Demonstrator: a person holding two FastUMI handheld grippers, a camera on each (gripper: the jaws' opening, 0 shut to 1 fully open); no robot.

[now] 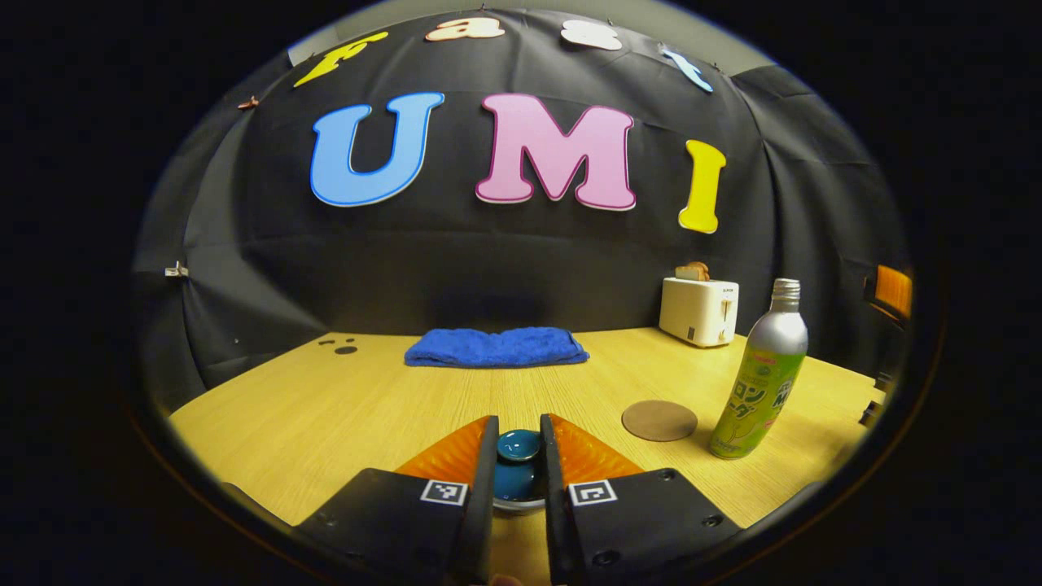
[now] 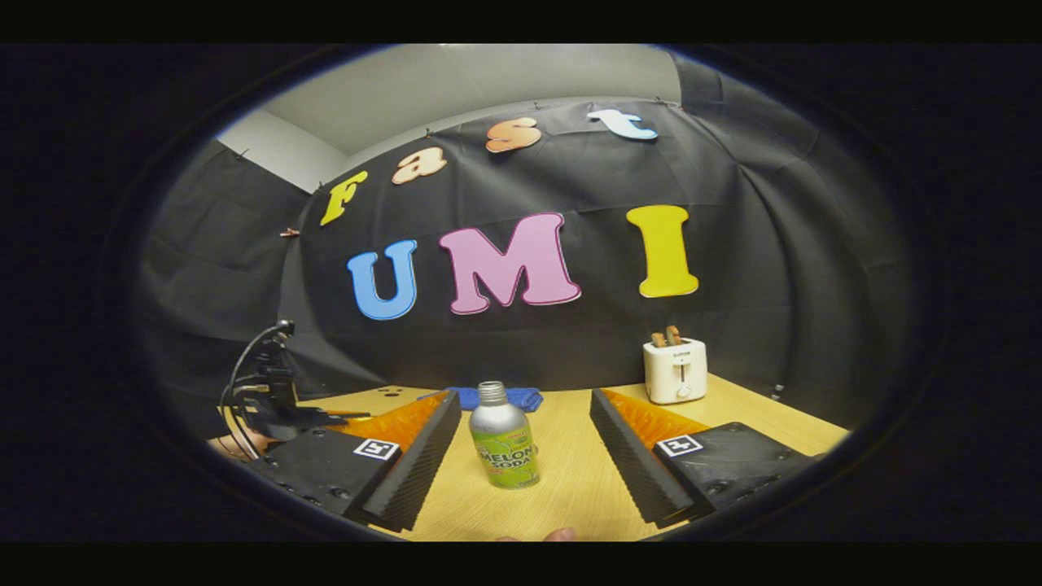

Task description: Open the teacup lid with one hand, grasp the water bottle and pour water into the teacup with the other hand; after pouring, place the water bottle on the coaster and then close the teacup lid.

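Observation:
My left gripper (image 1: 518, 421) is closed around the round knob of the blue teacup lid (image 1: 518, 447), both fingers against it. The lid still rests on the blue cup (image 1: 514, 482), which is mostly hidden between the fingers. To the right, the green and silver water bottle (image 1: 761, 382) stands upright on the table, with the round brown coaster (image 1: 659, 420) just left of it. My right gripper (image 2: 525, 399) is open, and the water bottle (image 2: 503, 443) stands between and slightly beyond its fingers, touching neither. The left gripper (image 2: 273, 403) also shows at the left of the right gripper view.
A folded blue towel (image 1: 496, 347) lies at the back of the wooden table (image 1: 326, 407). A white toaster (image 1: 698, 309) holding toast stands at the back right, also the toaster (image 2: 675, 370) past the right fingers. Cables trail from the other gripper.

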